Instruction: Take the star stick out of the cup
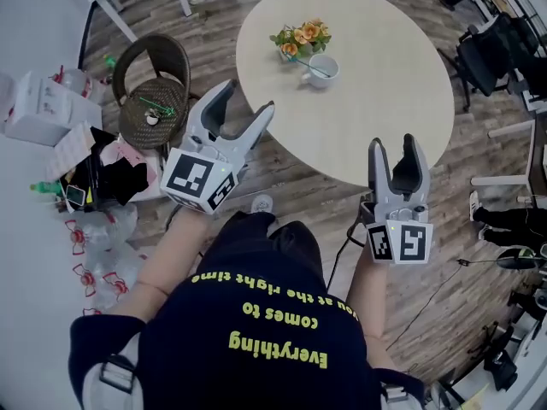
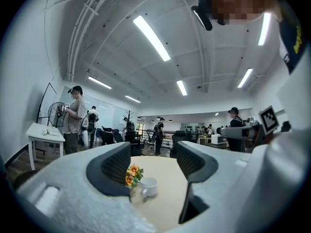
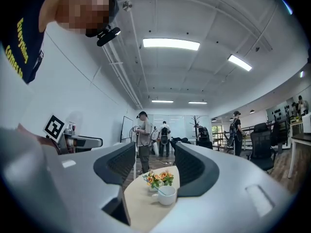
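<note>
A white cup point(image 1: 325, 69) stands on the round beige table point(image 1: 385, 84), with a thin stick point(image 1: 315, 66) leaning out of it toward the left; its star end is too small to make out. Both grippers hang short of the table's near edge, over the floor. My left gripper point(image 1: 245, 101) is open with nothing between its jaws. The right gripper point(image 1: 394, 143) is also open and empty. The left gripper view shows the cup point(image 2: 148, 186) far off between the jaws of the gripper point(image 2: 153, 159). The right gripper view shows cup point(image 3: 166, 195) and stick point(image 3: 158, 189) beyond the gripper point(image 3: 154, 161).
A small pot of orange flowers point(image 1: 301, 38) stands right behind the cup. A wicker chair point(image 1: 154, 101) is left of the table, with boxes and clutter point(image 1: 51, 118) by the wall. Office chairs point(image 1: 487, 58) stand at the right. Several people stand in the room's background.
</note>
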Action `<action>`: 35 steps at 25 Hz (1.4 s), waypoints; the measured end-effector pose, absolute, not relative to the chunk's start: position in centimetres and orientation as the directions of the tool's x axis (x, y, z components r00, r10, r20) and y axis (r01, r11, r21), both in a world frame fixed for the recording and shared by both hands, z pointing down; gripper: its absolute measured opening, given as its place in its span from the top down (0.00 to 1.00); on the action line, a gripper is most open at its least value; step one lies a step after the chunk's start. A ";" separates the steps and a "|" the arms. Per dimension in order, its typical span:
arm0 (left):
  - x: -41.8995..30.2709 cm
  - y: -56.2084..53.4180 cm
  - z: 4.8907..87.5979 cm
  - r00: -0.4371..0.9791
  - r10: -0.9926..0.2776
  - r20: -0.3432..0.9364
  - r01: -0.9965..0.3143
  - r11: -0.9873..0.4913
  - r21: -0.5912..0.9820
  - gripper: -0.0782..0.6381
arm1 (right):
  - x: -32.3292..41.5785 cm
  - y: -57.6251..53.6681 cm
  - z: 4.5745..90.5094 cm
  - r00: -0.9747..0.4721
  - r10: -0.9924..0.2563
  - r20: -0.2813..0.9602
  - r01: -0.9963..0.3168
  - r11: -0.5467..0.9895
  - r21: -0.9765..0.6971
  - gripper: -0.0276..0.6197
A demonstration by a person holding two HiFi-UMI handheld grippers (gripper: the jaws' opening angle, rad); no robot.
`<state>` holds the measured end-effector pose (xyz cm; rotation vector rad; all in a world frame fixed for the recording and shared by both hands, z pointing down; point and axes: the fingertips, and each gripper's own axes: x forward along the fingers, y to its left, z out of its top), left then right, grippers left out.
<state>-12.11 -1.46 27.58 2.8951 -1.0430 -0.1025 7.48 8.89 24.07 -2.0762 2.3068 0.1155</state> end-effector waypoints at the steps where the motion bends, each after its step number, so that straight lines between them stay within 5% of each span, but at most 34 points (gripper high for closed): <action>1: -12.0 -2.0 27.9 0.773 -0.633 -0.035 -0.629 -0.773 0.083 0.48 | 7.5 8.5 24.2 -0.100 -0.992 -0.073 -0.995 0.098 0.029 0.57; 35: 0.0 -17.3 31.7 0.654 -0.755 0.038 -0.755 -0.649 0.096 0.48 | 22.9 -11.0 26.6 -0.270 -0.961 -0.062 -0.959 0.274 -0.070 0.57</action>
